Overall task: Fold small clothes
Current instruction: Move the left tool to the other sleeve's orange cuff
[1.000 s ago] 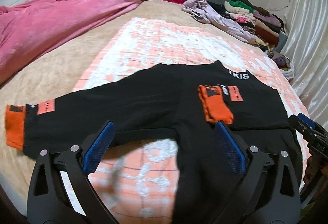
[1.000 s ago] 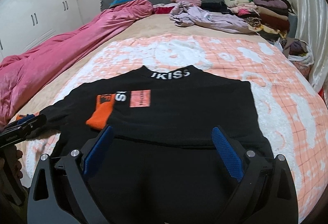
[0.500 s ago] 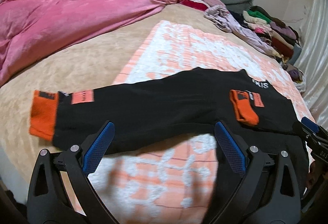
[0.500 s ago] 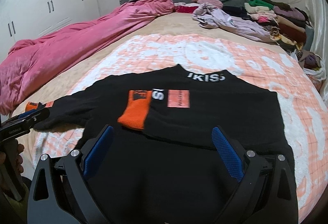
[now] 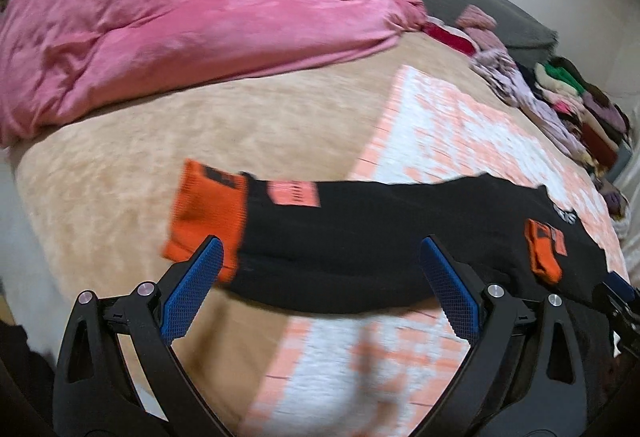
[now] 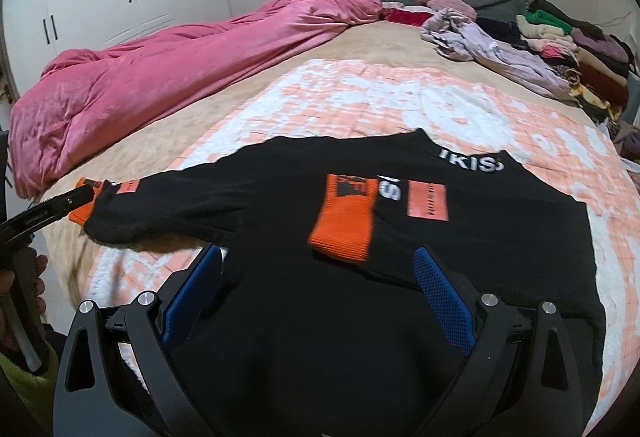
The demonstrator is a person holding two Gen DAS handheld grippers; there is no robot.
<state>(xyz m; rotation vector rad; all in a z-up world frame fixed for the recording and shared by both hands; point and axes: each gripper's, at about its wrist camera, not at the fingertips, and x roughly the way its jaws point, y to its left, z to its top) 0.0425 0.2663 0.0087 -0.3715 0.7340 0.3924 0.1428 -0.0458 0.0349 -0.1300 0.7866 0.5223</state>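
**A crowded bed**

The bed (image 6: 224,97) wears a tan cover. Along its left edge lies a pink duvet (image 6: 160,69); mid-bed, an orange-and-white quilt (image 6: 400,97) carries the black sweater (image 6: 440,237). Folded clothes (image 6: 568,41) pile up at the far right corner.

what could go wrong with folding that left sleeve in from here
The unfolded sleeve stretches off the patterned blanket; its orange cuff may drag or bunch. The open left gripper straddles the sleeve's lower edge and could pinch only one layer. Moving it might disturb the folded cuff.
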